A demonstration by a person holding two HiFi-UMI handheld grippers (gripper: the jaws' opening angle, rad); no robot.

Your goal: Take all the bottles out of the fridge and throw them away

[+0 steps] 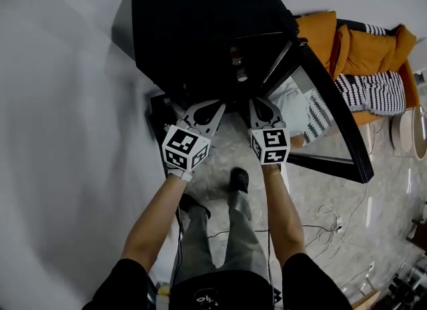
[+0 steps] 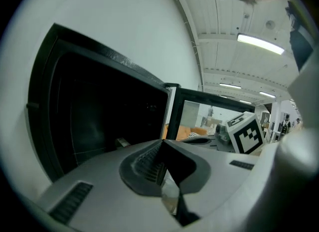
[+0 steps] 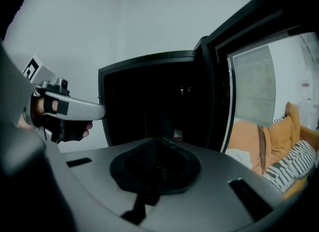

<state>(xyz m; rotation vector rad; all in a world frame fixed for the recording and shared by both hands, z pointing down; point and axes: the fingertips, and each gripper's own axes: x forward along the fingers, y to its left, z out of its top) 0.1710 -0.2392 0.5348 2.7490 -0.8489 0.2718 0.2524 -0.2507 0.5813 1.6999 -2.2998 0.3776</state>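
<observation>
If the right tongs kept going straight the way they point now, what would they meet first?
Probably the small bottle standing inside the open fridge, just right of the line from the shut right tongs; otherwise the dark interior behind it. Depth is hard to judge.

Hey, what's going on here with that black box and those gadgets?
A person stands facing a small black fridge whose glass door is swung open, with a two-jaw gripper in each hand. The left gripper and the right gripper both point into the fridge, jaws shut and empty. What looks like a bottle sits inside, not yet picked up.
</observation>
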